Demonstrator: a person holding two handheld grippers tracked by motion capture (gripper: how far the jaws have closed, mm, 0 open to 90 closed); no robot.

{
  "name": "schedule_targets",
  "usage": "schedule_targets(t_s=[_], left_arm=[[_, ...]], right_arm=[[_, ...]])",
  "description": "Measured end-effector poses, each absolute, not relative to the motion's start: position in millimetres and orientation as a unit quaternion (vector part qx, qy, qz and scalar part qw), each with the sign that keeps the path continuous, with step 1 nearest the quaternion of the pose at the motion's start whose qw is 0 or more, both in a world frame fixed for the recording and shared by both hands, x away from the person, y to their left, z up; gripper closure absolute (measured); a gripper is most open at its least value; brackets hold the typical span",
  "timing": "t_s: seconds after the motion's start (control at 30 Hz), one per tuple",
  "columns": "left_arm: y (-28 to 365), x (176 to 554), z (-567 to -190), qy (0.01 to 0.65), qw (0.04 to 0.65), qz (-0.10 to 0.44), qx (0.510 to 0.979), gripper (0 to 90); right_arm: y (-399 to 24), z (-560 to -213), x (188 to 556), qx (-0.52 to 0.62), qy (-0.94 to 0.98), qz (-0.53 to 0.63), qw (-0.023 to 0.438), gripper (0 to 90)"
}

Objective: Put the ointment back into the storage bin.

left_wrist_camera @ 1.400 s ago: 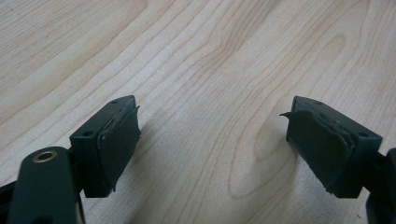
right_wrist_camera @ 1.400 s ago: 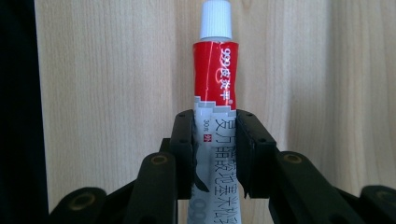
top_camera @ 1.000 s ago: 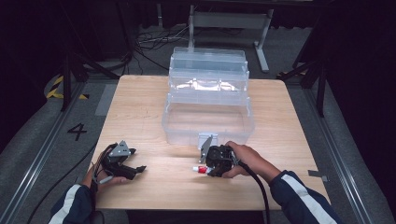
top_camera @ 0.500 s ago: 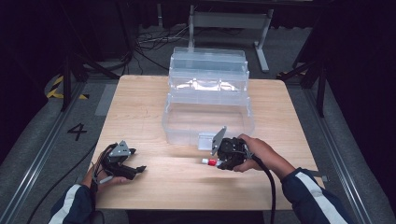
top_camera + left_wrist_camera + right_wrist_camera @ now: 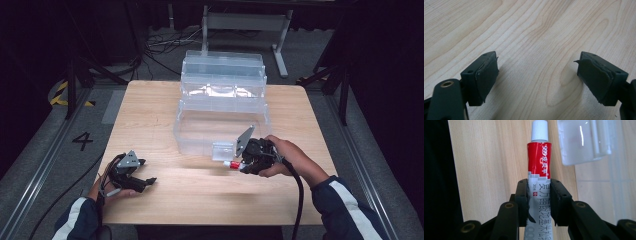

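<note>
The right gripper [image 5: 539,200] clamps a smooth red-and-grey ointment tube [image 5: 539,167], now lifted nearer the clear plastic box [image 5: 222,127]; the left gripper [image 5: 537,75] gapes on grained wood.

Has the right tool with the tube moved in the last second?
Yes. The right tool, shut on the red and white tube, has shifted rightward along the table, toward the clear box's latch at its front right.

The person's left hand [image 5: 107,187] is resting low near the front left edge, holding the left gripper [image 5: 145,181] with its jaws standing wide apart and nothing between them, its fingertips [image 5: 485,75] pointing inward. The right hand [image 5: 287,157] is gripping the right gripper [image 5: 239,165] with its jaws clamping narrowly, forearm in a striped sleeve angling in from the lower right.
</note>
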State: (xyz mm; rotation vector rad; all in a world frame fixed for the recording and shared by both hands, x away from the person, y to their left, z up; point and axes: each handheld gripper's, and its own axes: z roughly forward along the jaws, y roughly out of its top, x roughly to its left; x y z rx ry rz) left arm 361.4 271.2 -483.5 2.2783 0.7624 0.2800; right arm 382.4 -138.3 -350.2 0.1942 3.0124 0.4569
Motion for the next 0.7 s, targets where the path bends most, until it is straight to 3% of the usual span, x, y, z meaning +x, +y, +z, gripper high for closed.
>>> schedule_targets(t_s=[0.7], left_arm=[[271.1,361.4,-483.5,0.295,0.353,0.109,0.881,17.5]], right_arm=[[-151.0,-312.6,401.6,0.078,0.981,0.158,0.076,70.8]])
